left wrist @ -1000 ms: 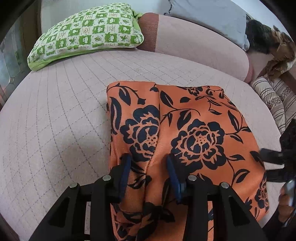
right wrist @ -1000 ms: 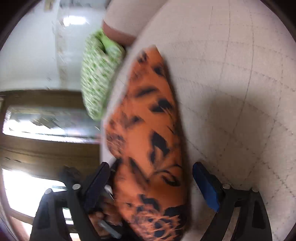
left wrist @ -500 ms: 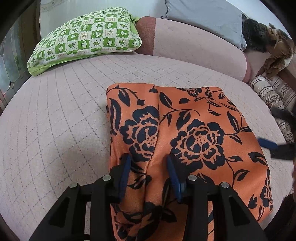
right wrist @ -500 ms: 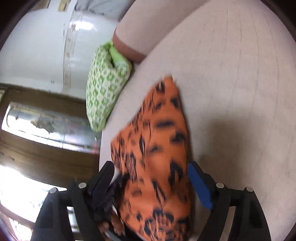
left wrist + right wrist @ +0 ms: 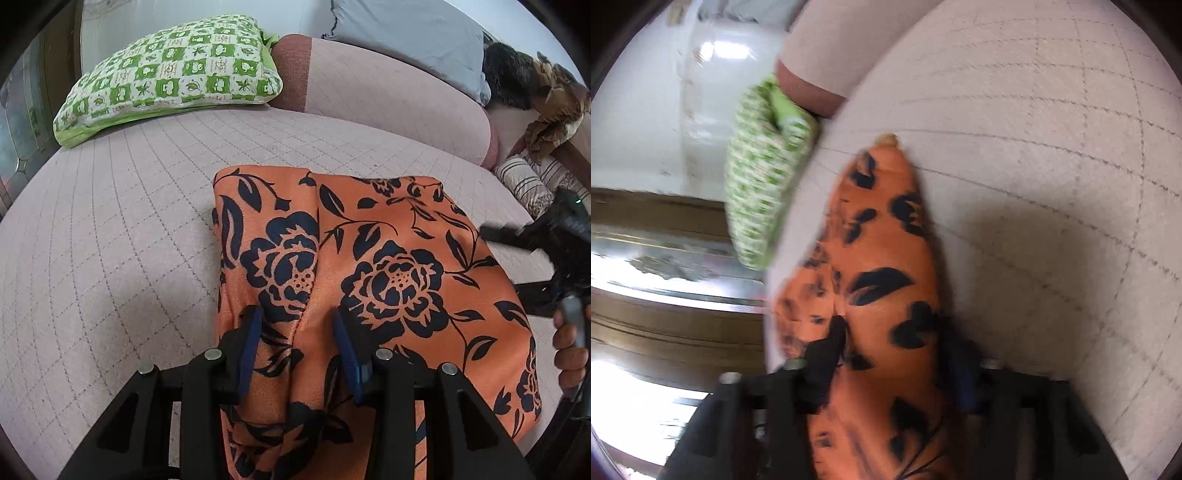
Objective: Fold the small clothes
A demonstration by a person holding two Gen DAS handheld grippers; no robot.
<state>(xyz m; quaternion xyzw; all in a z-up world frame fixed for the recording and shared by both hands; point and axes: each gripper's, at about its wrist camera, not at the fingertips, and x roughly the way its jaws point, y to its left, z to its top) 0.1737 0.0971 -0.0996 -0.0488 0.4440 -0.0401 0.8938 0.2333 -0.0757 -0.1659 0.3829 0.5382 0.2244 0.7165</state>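
The left tool [image 5: 297, 347] is right up close at the near edge of the orange cloth [image 5: 388, 280], its blue pads pinching a raised ridge of the fabric between them, so it's closed down on the cloth. The cloth, orange with a dark flower print, lies folded into a rough rectangle on the pinkish quilted bed [image 5: 110, 240], with a crease down its left third.

Off on the cloth's right edge is the right tool [image 5: 517, 258], with a hand [image 5: 570, 349] on its grip. Its own camera is pretty blurry, but you can see the cloth's edge sitting between its fingers [image 5: 831, 347]. Its jaws have just been closing a bit, yet I can't tell whether the pads actually press on the fabric.

Further back there's a green checked pillow [image 5: 177, 77] at the head of the bed on the left, just beside a long pink bolster [image 5: 388, 96], and a grey pillow [image 5: 413, 37] rests on top of that.
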